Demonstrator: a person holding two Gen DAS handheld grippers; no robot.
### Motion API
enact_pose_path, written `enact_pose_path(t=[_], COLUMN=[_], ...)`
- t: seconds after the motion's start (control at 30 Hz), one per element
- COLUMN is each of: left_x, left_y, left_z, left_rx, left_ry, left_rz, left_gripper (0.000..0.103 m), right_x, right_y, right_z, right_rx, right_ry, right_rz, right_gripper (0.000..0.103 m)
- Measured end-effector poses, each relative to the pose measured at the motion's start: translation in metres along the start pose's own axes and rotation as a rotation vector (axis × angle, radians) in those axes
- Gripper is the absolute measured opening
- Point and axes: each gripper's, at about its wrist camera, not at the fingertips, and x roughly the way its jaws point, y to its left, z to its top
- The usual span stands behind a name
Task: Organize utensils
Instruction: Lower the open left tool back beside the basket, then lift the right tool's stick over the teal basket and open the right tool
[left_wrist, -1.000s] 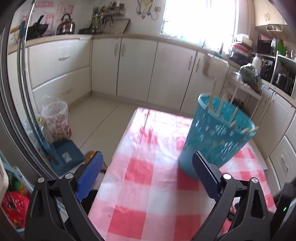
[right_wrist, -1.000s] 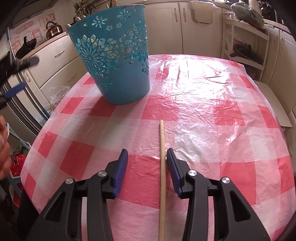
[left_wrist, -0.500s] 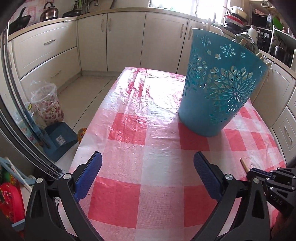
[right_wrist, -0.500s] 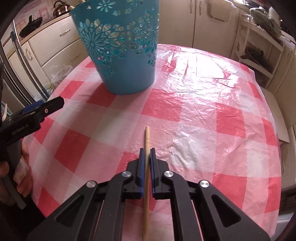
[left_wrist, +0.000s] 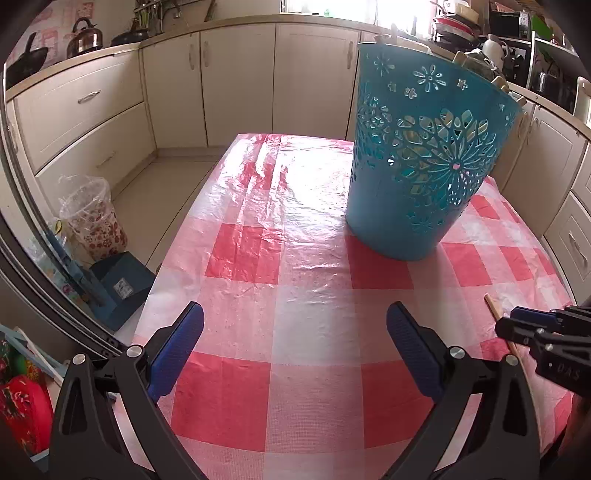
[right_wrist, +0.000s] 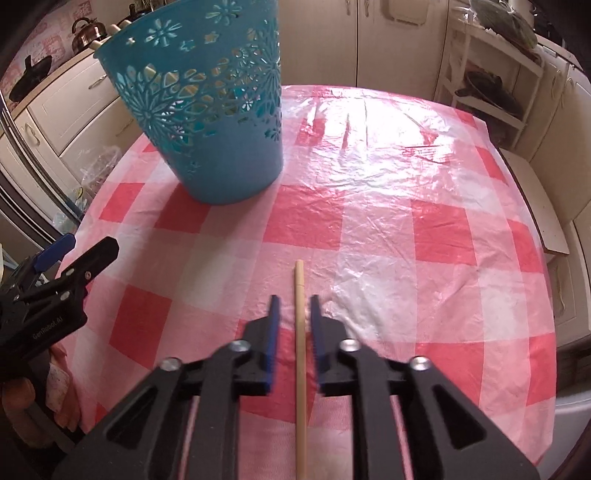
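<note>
A long wooden utensil handle (right_wrist: 299, 332) lies on the red-and-white checked tablecloth (right_wrist: 369, 236), running between the fingers of my right gripper (right_wrist: 294, 306). The jaws stand slightly apart on either side of the handle, with a small gap each side. Its tip also shows in the left wrist view (left_wrist: 493, 306). A blue perforated basket (right_wrist: 207, 110) with several wooden utensils inside stands at the far left of the table; in the left wrist view the basket (left_wrist: 424, 166) is at the right. My left gripper (left_wrist: 295, 332) is wide open and empty over the table's near edge.
Cream kitchen cabinets (left_wrist: 236, 81) surround the table. A bin with a plastic bag (left_wrist: 92, 218) and a blue dustpan (left_wrist: 118, 288) sit on the floor to the left. A white shelf rack (right_wrist: 495, 74) stands behind the table on the right.
My right gripper was shut on the handle half a second ago and has now opened slightly. My left gripper has come lower and closer to the table.
</note>
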Motion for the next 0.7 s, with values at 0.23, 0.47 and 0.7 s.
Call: enact_pose_path(t=[0.23, 0.47, 0.7], left_x=[0.002, 0.006, 0.008], left_y=[-0.001, 0.001, 0.000], left_z=[0.000, 0.002, 0.001], left_rx=[0.004, -0.007, -0.002], left_ry=[0.010, 0.027, 0.037], left_rz=[0.000, -0.013, -0.013], left_gripper=[0.095, 0.095, 0.095], right_x=[0.002, -0.007, -0.011], right_y=[0.020, 0.005, 0.016], right_z=[-0.005, -0.011, -0.019], right_rx=[-0.161, 0.003, -0.130], right_ry=[0.016, -0.021, -0.022], right_rz=[-0.008, 0.103, 0.020], right_gripper=[0.006, 0.006, 0.006])
